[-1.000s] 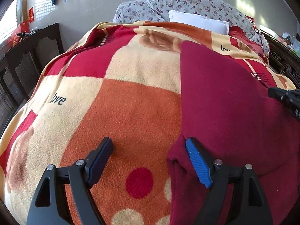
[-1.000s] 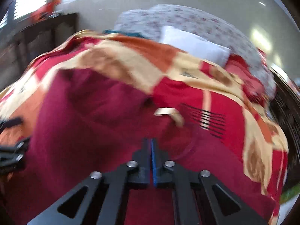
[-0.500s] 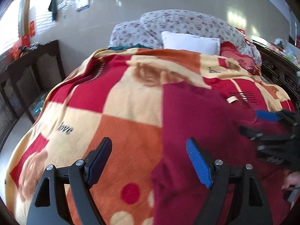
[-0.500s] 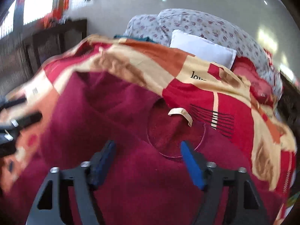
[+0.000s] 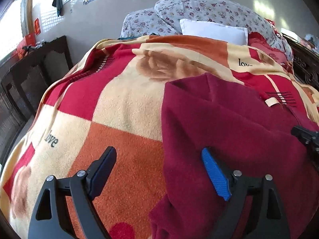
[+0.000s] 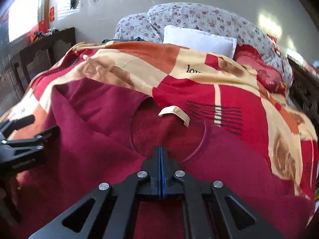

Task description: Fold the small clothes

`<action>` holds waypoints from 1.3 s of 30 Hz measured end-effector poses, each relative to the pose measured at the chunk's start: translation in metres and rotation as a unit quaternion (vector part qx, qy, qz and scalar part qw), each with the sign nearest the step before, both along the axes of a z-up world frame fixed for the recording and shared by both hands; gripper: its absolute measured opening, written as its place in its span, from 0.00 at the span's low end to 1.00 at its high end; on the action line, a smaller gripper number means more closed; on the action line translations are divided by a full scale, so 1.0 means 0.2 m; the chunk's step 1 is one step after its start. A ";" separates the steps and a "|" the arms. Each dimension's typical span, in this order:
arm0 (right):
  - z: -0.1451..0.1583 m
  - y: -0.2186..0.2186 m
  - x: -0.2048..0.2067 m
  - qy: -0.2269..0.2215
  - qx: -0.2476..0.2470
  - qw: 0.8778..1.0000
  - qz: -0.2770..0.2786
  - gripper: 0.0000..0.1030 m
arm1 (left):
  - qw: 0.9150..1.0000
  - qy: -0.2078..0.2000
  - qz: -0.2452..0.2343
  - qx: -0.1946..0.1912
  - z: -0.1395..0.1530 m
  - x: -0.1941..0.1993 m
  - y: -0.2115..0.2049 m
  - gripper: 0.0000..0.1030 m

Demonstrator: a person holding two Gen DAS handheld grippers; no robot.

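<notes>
Left wrist view: left tool (image 5: 158,174) is gaping, jaws having just widened, nothing gripped; maroon garment (image 5: 229,123) is lying on the bed blanket (image 5: 119,103), right half.
Right wrist view: right tool (image 6: 160,160) is pinched closed just near of the neckline; whether cloth is caught, cannot tell.
Progress: left sleeve is lying folded inward; remaining folds outstanding.

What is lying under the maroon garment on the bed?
The maroon garment lies spread on a patterned fleece blanket in red, orange and cream. The blanket shows all round it; whatever is beneath the blanket, or tucked under the garment itself, is covered.
</notes>
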State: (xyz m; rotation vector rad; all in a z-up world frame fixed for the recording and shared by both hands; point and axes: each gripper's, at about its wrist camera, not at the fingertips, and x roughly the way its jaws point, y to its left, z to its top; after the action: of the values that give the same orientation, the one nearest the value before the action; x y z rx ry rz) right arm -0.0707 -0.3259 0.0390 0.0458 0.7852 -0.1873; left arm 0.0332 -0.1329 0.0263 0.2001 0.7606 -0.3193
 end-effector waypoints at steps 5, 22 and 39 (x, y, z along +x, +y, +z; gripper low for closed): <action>0.07 0.01 -0.31 0.004 0.001 1.000 -0.023 0.30 | 1.000 -0.006 -0.019 -0.011 0.07 -0.11 0.04 0.85; 0.28 -0.40 -0.91 -0.071 0.058 0.986 -0.136 0.80 | 0.999 0.017 -0.044 0.004 0.04 -0.29 -0.01 0.85; -0.20 -1.38 -1.26 -0.055 0.282 0.882 -0.373 0.71 | 0.991 0.024 -0.133 -0.005 0.08 -0.52 -0.29 0.85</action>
State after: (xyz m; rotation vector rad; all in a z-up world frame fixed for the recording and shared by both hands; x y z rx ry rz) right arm -0.3236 -0.6029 -0.0003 0.9172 0.6548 -0.6754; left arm -0.0718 -0.1919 0.0430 0.2869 0.7810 -0.5824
